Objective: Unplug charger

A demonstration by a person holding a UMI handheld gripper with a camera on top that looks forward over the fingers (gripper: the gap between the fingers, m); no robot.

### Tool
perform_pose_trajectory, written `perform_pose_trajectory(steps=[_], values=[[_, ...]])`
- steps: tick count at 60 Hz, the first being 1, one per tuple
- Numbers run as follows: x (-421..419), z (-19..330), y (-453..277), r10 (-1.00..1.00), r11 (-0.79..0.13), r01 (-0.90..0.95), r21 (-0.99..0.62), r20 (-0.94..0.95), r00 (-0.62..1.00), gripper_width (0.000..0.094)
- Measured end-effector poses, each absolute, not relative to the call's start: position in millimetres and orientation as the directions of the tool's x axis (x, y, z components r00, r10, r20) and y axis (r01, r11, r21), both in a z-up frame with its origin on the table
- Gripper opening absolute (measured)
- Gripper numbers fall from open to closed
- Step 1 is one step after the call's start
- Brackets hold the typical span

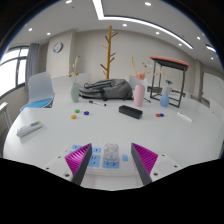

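A white power strip [92,163] with blue markings lies on the white table [60,140], just ahead of and between my fingers. A pale, clear-looking charger [110,152] is plugged into it, standing between the fingertips with a gap at either side. My gripper [112,158] is open, its magenta pads [79,158] flanking the strip. Nothing is held.
Farther along the table are a black box [130,111], a pink bottle [138,95], a grey backpack [100,89], a blue cup [165,98] and small coloured pieces [82,113]. A white device [30,128] lies at the left. A blue chair [40,92] and a wooden coat stand [110,50] are beyond.
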State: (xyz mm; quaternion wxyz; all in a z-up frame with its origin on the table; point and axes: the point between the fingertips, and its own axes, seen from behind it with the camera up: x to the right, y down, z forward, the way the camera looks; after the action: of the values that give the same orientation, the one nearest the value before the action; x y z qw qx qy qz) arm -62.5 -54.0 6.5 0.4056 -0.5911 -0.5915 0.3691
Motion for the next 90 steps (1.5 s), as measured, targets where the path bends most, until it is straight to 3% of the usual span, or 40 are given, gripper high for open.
perform_pose_trajectory(steps=[6, 9, 11, 13, 17, 23, 29, 35, 42, 50, 57, 66, 68, 70, 72, 73, 75, 80, 90], values=[[-76, 7, -55, 0.999, 0.033, 0.385, -0.922, 0.044, 0.019, 0.0803], [-81, 5, -55, 0.999, 0.028, 0.389, -0.921, 0.038, 0.019, 0.0723], [-83, 0, -56, 0.999, 0.018, 0.410, -0.912, 0.028, 0.019, 0.0525], [-85, 0, -54, 1.000, -0.006, 0.422, -0.907, 0.004, 0.022, 0.0193], [-86, 1, -54, 0.999, 0.018, 0.421, -0.907, 0.032, 0.026, 0.0084], [-89, 9, -54, 0.999, 0.001, 0.412, -0.911, 0.019, 0.039, 0.0056], [-101, 114, -42, 0.997, 0.029, 0.216, -0.976, 0.043, 0.060, 0.0054], [-113, 161, -22, 0.993, -0.101, 0.247, -0.964, -0.083, 0.083, 0.0052], [-105, 169, 25, 0.990, -0.100, 0.309, -0.946, -0.064, 0.124, 0.0053], [-87, 128, 83, 0.986, -0.040, 0.398, -0.916, 0.028, 0.162, 0.0054], [-76, 64, 110, 0.985, -0.048, 0.499, -0.865, 0.043, 0.169, 0.0077], [-71, 0, 126, 0.985, -0.046, 0.595, -0.803, 0.063, 0.160, 0.0240], [-70, -8, 127, 0.986, -0.049, 0.614, -0.788, 0.059, 0.155, 0.0330], [-66, -12, 129, 0.986, -0.054, 0.630, -0.775, 0.058, 0.156, 0.0536], [-64, -11, 130, 0.986, -0.052, 0.633, -0.772, 0.061, 0.156, 0.0806], [-63, -8, 130, 0.986, -0.048, 0.632, -0.774, 0.063, 0.153, 0.0862], [-59, 0, 132, 0.986, -0.037, 0.627, -0.778, 0.074, 0.149, 0.0803], [-45, 34, 131, 0.988, -0.003, 0.614, -0.789, 0.094, 0.125, 0.0863], [28, 119, 108, 0.995, 0.034, 0.631, -0.775, 0.084, 0.049, 0.0848]])
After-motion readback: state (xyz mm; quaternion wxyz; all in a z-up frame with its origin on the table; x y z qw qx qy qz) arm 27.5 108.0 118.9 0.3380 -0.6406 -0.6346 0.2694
